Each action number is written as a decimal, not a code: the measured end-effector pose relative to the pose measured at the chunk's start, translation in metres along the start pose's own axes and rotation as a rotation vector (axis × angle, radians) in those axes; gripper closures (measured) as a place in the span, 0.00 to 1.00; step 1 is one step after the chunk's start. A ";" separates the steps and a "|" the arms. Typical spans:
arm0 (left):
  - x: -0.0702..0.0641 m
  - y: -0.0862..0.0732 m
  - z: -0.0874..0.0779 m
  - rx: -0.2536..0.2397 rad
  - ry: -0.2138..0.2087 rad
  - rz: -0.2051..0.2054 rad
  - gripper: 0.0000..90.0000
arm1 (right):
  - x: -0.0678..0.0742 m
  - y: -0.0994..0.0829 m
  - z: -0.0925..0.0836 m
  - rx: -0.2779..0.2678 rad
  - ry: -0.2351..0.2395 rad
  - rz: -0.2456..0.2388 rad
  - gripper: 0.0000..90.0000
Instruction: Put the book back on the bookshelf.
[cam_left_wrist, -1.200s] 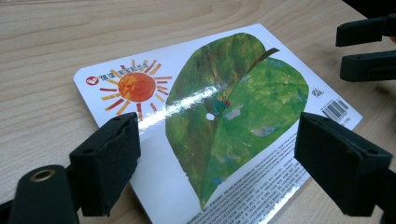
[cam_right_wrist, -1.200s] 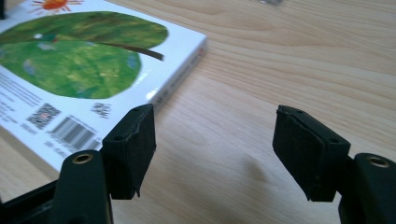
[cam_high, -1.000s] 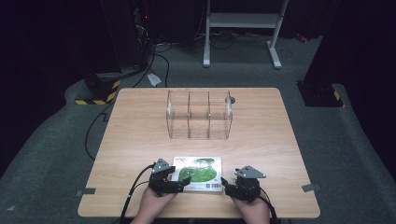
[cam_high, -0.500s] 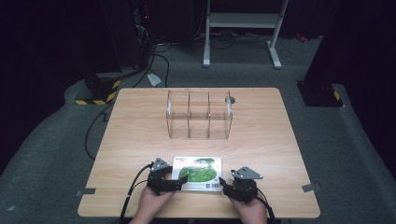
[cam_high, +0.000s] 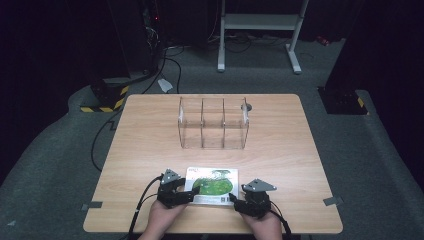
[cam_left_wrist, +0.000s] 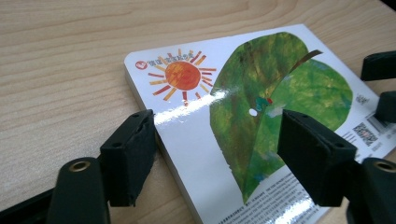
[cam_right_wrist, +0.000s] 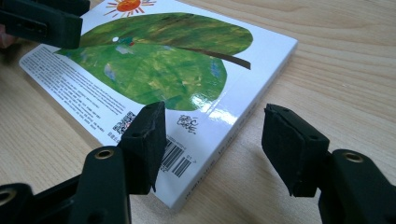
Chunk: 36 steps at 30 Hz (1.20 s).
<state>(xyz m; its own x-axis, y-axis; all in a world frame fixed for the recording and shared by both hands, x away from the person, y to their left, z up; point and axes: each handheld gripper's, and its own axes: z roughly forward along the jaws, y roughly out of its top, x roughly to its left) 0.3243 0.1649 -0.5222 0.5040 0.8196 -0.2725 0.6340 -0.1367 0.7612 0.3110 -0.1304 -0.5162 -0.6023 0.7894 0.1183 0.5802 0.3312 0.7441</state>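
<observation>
both my hands sit low at the near table (cam_high: 150, 140) edge, grippers pointing inward at the book (cam_high: 212, 186) lying flat between them. left gripper (cam_left_wrist: 217, 140) straddles the book's corner edge, jaws have just been closing but still spread, pads not pressing. right gripper (cam_right_wrist: 212, 140) straddles the barcode corner, jaws just eased wider, spread, no pinch.

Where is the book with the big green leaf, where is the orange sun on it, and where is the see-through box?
book (cam_high: 212, 186), high view, middle of its cover
orange sun (cam_left_wrist: 182, 76), left gripper view, its round middle
see-through box (cam_high: 213, 134), high view, its front wall
</observation>
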 end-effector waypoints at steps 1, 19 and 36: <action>-0.001 0.000 -0.001 -0.006 -0.004 -0.005 0.33 | 0.000 0.000 0.000 -0.001 0.002 0.000 0.45; 0.001 0.002 -0.013 -0.087 0.005 -0.034 0.50 | 0.000 -0.001 0.000 -0.012 0.005 -0.020 0.48; 0.009 -0.003 -0.022 -0.112 -0.003 -0.066 0.79 | 0.003 -0.001 0.001 -0.020 0.000 -0.030 0.50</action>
<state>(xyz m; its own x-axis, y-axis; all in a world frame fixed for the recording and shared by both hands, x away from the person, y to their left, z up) 0.3139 0.1852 -0.5142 0.4652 0.8231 -0.3257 0.5964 -0.0196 0.8025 0.3087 -0.1282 -0.5173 -0.6189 0.7796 0.0958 0.5510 0.3440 0.7603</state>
